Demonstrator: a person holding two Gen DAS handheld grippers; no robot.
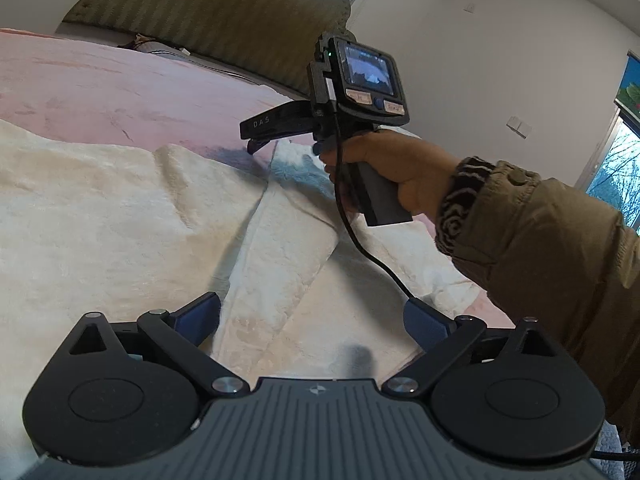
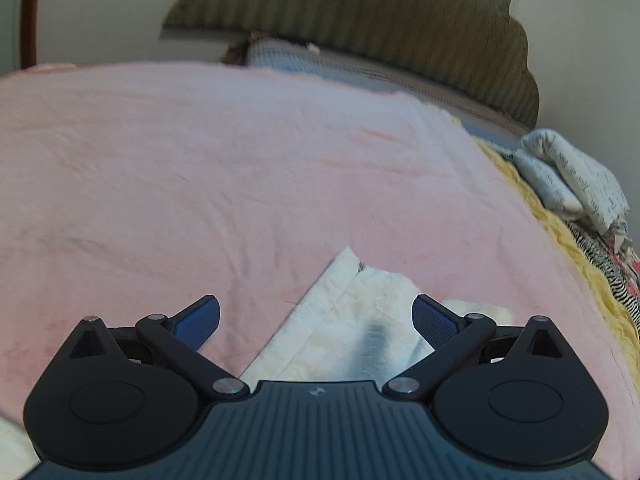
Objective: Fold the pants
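Note:
Cream fleece pants (image 1: 132,216) lie spread on the pink bed cover (image 1: 100,84), with a folded layer running diagonally through the middle. My left gripper (image 1: 312,320) hovers low over them, jaws open and nothing between its blue pads (image 1: 198,318). Farther off, a hand (image 1: 400,176) holds my right gripper (image 1: 253,136) over the pants' far edge. In the right wrist view, the right gripper (image 2: 316,320) is open above a pointed corner of the pants (image 2: 340,312). The cloth lies flat beneath and the pads (image 2: 434,320) do not touch it.
A green padded headboard (image 2: 360,12) and a checked pillow (image 2: 280,54) close off the far end of the bed. Folded patterned cloth (image 2: 572,176) and a yellow blanket (image 2: 560,240) lie along the right side. A sleeve (image 1: 560,248) crosses the left wrist view at the right.

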